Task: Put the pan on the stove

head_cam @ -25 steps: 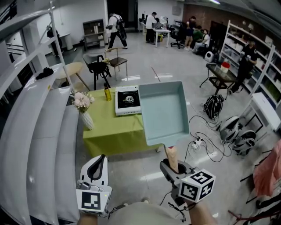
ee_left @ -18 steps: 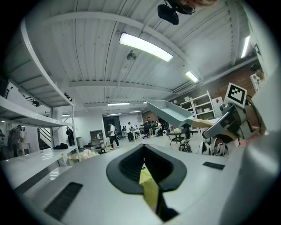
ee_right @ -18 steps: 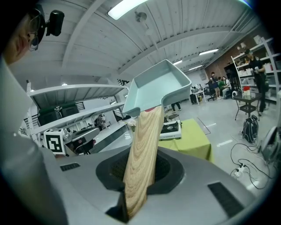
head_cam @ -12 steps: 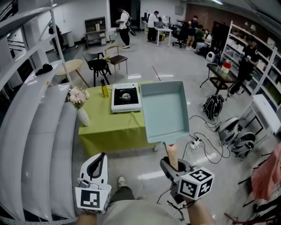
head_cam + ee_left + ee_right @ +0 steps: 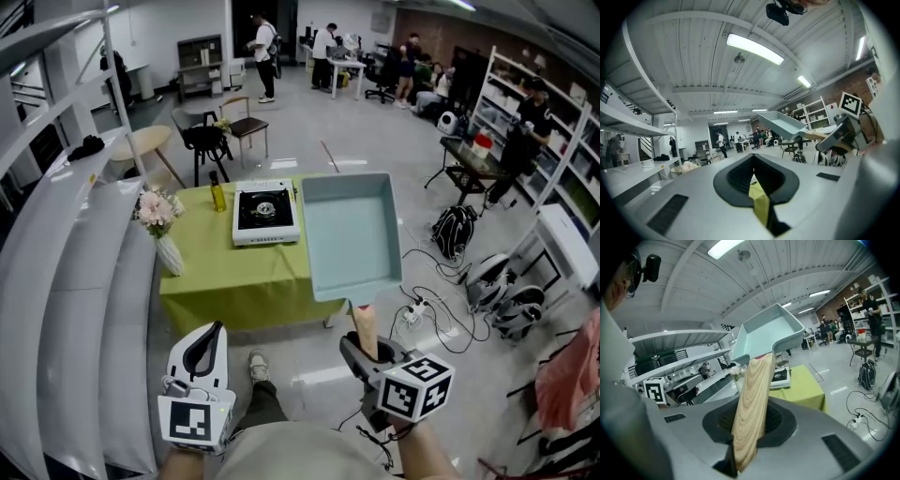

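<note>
Not much has changed since a second ago. The whole view has slid a bit: the green-clothed surface [image 5: 234, 277] and the white portable gas stove [image 5: 265, 212] sitting on it have drifted toward the left of the frame, and the white vase of pale flowers [image 5: 159, 230] on its left edge has moved the same way. A leg and a shoe [image 5: 255, 367] now show on the floor at bottom centre, where I couldn't see them before. The person walking at the back has moved further up the room. Both grippers sit pretty much where they were.

The pale blue square pan [image 5: 349, 234] is up in the air at centre frame, overlapping the right end of the surface and just right of the stove, not on it. Its light wooden handle [image 5: 752, 408] runs straight down into the right gripper [image 5: 364, 349], whose fingers are clamped on the lower end of the handle. The pan body sticks out well beyond the fingertips.

The left gripper [image 5: 214, 336] sits at lower left with its fingers closed together, and I can't make out anything held in them. In its own view the pan [image 5: 785, 125] shows off to the right, well clear of it.
</note>
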A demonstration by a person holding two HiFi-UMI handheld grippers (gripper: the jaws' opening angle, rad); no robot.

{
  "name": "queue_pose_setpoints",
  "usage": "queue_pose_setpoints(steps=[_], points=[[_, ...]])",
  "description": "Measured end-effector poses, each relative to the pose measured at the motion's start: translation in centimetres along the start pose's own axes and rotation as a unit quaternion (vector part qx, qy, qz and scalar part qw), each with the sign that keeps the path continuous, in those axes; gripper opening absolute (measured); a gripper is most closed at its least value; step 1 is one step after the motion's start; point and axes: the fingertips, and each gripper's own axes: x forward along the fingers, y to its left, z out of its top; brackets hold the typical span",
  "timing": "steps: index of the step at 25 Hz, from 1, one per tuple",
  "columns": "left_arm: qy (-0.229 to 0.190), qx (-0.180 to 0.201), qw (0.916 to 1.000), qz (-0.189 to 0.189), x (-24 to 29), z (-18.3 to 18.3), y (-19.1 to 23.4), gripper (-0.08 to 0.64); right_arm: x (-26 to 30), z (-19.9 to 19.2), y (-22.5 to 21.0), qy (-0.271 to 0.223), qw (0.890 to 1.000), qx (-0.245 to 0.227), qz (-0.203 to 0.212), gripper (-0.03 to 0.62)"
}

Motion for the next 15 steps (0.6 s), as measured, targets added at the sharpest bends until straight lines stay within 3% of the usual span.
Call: queue_pose_setpoints(steps=[6,15], points=[[0.005,0.006,1.0000,0.001,4.4,-0.2,2.9,0.006,4.3,1.1,-2.0,0.021,1.000,0.007,-0.007,0.060],[0.028,-0.016,0.9992,-0.022,13.7,-2.9,9.0,0.006,14.4,3.6,-5.1,0.059,0.998,0.030,-0.014,0.060]])
